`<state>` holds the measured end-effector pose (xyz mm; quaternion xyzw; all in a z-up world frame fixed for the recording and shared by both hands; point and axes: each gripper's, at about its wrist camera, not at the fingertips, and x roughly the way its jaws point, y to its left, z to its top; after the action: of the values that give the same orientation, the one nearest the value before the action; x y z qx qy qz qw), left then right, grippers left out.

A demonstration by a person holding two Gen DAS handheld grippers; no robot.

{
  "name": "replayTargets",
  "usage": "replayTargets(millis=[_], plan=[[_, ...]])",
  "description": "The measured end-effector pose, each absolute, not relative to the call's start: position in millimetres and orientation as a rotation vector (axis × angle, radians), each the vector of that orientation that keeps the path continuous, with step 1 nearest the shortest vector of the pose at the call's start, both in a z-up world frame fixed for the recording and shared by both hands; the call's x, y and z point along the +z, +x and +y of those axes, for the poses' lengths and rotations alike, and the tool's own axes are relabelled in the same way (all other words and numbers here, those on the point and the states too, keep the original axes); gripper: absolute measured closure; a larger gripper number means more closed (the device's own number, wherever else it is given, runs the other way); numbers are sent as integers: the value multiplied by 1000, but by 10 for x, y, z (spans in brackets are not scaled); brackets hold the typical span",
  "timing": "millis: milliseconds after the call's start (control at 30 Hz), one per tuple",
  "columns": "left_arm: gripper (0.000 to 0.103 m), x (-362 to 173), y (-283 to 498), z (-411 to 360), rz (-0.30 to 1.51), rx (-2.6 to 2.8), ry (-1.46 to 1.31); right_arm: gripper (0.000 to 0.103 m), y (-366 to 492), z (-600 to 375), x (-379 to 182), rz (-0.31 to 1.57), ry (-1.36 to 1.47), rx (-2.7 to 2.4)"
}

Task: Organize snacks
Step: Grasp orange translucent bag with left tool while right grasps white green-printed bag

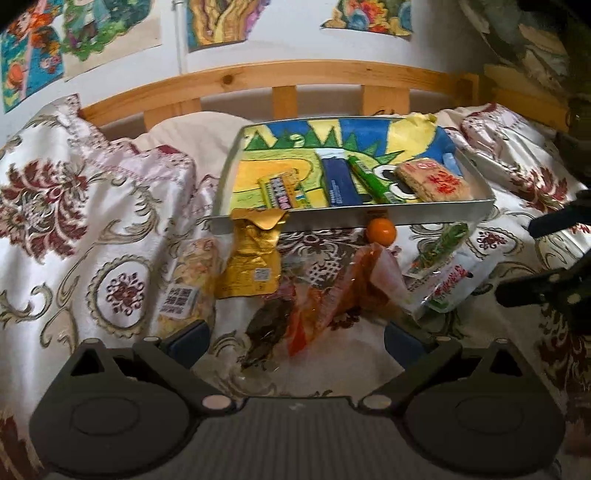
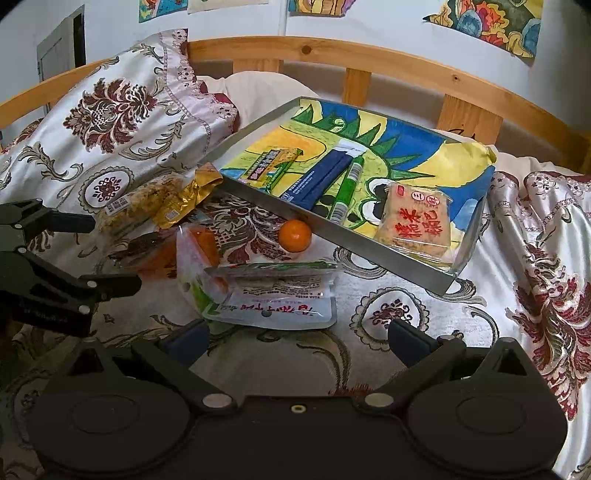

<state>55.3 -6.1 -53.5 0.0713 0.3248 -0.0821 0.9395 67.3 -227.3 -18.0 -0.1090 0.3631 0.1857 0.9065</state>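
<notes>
A metal tray [image 1: 354, 218] [image 2: 388, 254] lined with a colourful drawing lies on the bed. Inside it are a yellow-green bar [image 1: 282, 192] [image 2: 271, 166], a dark blue pack [image 1: 340, 181] [image 2: 321, 177], a green stick [image 1: 369, 179] [image 2: 347, 188] and a rice-cracker pack [image 1: 432, 181] [image 2: 417, 221]. In front of the tray lie a gold packet [image 1: 253, 262] [image 2: 184, 203], a crispy snack bag [image 1: 188, 284] [image 2: 144, 206], an orange packet [image 1: 332, 295] [image 2: 195, 243], a small orange [image 1: 381, 230] [image 2: 294, 235] and a white pouch [image 1: 448, 284] [image 2: 277, 295]. My left gripper [image 1: 295, 338] [image 2: 114, 254] is open over the orange packet. My right gripper [image 2: 299, 334] [image 1: 517, 262] is open before the white pouch.
A patterned satin bedspread [image 1: 92, 229] [image 2: 535, 277] covers the bed, with a pillow [image 2: 122, 103] at the left. A wooden headboard rail [image 1: 295, 77] [image 2: 406, 70] runs behind the tray. Drawings hang on the wall [image 1: 221, 22].
</notes>
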Motion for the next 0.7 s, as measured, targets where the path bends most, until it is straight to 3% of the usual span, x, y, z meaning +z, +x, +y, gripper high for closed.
replayTargets(millis=[700], plan=[[0,-602,759,-111,664,-220,204,1,787,-2242,-270,593,-483,604]])
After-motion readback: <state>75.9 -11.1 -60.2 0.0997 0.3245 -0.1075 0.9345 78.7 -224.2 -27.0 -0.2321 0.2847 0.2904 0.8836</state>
